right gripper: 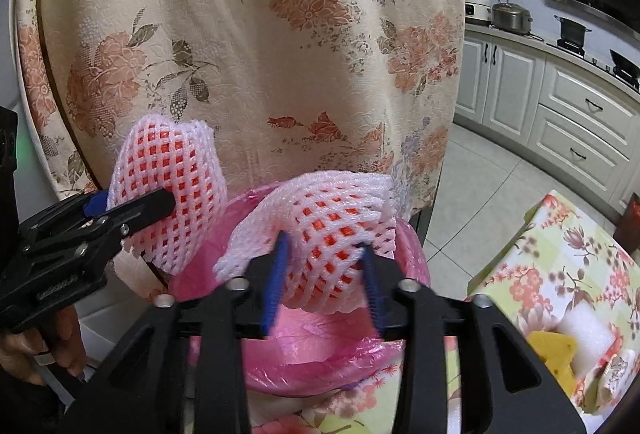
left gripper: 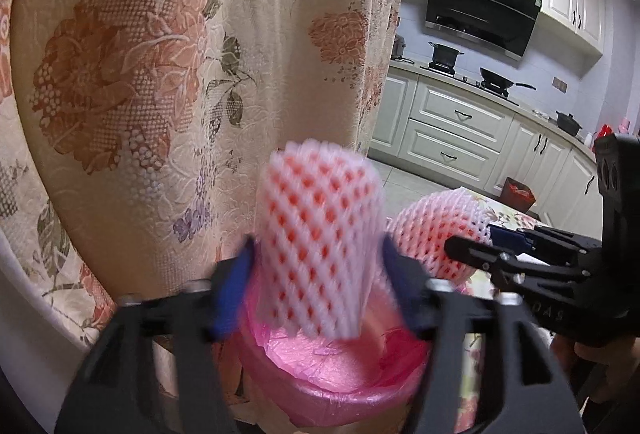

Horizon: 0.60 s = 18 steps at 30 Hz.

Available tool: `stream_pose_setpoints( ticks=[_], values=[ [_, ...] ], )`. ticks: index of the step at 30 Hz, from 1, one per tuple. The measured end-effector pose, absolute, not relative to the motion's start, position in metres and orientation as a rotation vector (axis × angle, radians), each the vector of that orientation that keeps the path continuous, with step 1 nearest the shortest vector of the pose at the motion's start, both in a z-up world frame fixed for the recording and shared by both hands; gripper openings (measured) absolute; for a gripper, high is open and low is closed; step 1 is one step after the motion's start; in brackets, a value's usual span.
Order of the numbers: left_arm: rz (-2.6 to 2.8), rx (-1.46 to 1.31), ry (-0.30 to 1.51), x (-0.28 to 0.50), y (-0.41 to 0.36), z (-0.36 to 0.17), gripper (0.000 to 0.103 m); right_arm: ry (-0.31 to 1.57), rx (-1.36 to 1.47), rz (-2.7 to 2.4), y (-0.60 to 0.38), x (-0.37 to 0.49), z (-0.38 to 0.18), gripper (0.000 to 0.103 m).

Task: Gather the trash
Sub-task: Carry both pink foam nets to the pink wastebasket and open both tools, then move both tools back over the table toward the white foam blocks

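My left gripper [left gripper: 318, 274] is shut on a white-and-orange foam fruit net [left gripper: 320, 234], held upright over a bin lined with a pink bag [left gripper: 340, 386]. My right gripper [right gripper: 324, 282] is shut on a second foam net [right gripper: 328, 234] above the same pink-lined bin [right gripper: 312, 354]. In the left wrist view the right gripper [left gripper: 472, 246] and its net [left gripper: 436, 226] show at the right. In the right wrist view the left gripper [right gripper: 132, 210] and its net [right gripper: 172, 186] show at the left.
A chair with a floral cover [left gripper: 160, 74] stands right behind the bin. A table with a floral cloth [right gripper: 560, 254] carries a yellow sponge [right gripper: 556, 354] and white foam [right gripper: 584, 330] at the right. Kitchen cabinets [left gripper: 460, 122] and a stove lie beyond.
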<state>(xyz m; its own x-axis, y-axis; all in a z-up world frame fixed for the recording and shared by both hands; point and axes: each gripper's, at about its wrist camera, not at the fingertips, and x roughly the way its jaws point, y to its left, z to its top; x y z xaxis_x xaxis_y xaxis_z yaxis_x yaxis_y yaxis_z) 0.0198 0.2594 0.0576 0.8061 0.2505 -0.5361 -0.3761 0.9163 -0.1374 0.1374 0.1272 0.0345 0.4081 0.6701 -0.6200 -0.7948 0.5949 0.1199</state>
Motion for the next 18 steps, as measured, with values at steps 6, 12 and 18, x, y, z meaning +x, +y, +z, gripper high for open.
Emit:
stream_pose_setpoints(
  ticks=[6, 12, 18],
  values=[
    [0.340, -0.252, 0.532, 0.021, 0.263, 0.061, 0.074, 0.660, -0.214, 0.897, 0.121, 0.139, 0.038, 0.063],
    [0.342, -0.239, 0.521, 0.021, 0.258, 0.066, 0.078, 0.636, -0.193, 0.855, 0.098, 0.139, 0.047, 0.067],
    [0.323, -0.231, 0.505, 0.016, 0.244, 0.073, 0.082, 0.591, -0.171, 0.788, 0.060, 0.132, 0.061, 0.073]
  ],
)
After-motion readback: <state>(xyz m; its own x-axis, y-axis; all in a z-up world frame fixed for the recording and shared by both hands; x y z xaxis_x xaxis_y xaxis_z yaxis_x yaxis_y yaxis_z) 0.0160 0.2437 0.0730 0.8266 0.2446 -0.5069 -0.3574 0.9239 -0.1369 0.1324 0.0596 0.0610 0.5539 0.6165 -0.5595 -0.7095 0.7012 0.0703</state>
